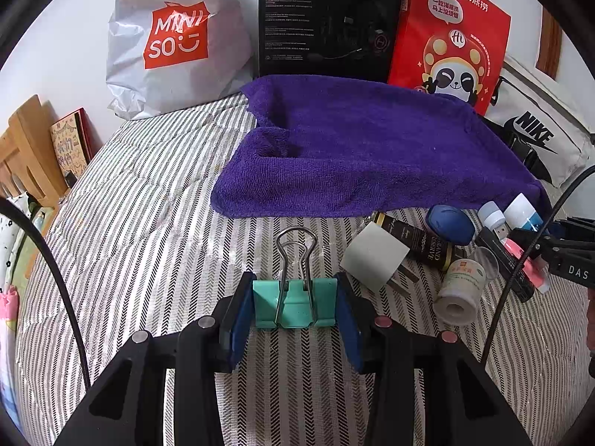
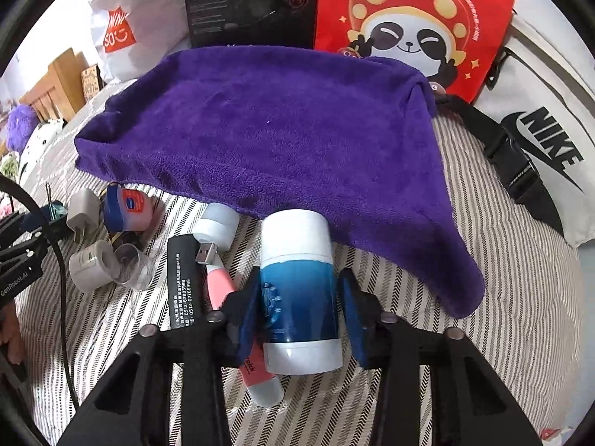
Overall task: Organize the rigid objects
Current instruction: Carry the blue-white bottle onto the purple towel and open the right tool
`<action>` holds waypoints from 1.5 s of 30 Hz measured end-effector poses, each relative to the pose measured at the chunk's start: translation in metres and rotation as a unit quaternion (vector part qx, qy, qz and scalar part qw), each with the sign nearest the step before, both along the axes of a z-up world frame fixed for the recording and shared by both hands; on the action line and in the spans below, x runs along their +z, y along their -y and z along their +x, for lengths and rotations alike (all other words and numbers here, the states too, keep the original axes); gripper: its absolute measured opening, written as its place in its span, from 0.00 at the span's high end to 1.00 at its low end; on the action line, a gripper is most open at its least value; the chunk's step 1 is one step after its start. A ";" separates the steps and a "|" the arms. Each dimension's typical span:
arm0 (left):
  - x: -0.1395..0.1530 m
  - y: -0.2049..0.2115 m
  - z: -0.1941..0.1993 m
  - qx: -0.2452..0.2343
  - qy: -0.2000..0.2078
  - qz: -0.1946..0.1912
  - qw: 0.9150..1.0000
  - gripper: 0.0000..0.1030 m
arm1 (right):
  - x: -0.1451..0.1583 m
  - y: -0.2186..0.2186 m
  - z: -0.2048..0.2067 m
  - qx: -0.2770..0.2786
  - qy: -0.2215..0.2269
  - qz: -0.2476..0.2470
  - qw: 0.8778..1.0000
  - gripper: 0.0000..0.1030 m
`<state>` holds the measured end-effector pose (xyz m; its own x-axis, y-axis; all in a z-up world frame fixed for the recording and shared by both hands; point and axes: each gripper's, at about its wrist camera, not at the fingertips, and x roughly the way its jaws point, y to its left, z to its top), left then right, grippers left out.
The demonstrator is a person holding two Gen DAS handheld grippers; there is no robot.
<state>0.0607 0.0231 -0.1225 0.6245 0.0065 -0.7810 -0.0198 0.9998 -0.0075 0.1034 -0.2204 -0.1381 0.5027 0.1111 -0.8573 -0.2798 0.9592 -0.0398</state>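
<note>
My left gripper (image 1: 295, 306) is shut on a teal binder clip (image 1: 293, 303), its wire handles pointing toward the purple towel (image 1: 372, 148). My right gripper (image 2: 299, 304) has its blue pads around a blue-and-white bottle (image 2: 297, 290) lying on the striped bed; the left pad touches it and a thin gap shows at the right pad. Beside the bottle lie a pink tube (image 2: 223, 290), a black stick (image 2: 184, 278), a white USB light (image 2: 215, 228), a Vaseline jar (image 2: 126, 210), a white plug (image 2: 80, 210), a small white jar (image 2: 91, 265) and a clear cap (image 2: 132, 260).
The purple towel (image 2: 279, 130) is draped over a raised, box-shaped form behind the pile. Behind it stand a Miniso bag (image 1: 174, 37), a black headset box (image 1: 327, 18), a red panda bag (image 1: 450, 44) and a white Nike bag (image 2: 539, 141). A wooden bed frame (image 1: 29, 148) is at the left.
</note>
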 end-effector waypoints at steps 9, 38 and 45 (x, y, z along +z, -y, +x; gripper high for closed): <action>0.002 -0.001 0.000 -0.001 -0.005 0.001 1.000 0.62 | 0.016 0.023 -0.014 -0.036 -0.008 0.036 0.999 0.65; 0.084 -0.035 0.060 -0.017 0.015 -0.057 0.998 0.62 | 0.087 0.037 0.030 -0.055 0.041 0.074 0.995 0.64; 0.080 -0.028 0.098 -0.032 0.005 -0.060 0.998 0.62 | 0.071 0.032 0.081 -0.052 0.029 0.068 0.996 0.64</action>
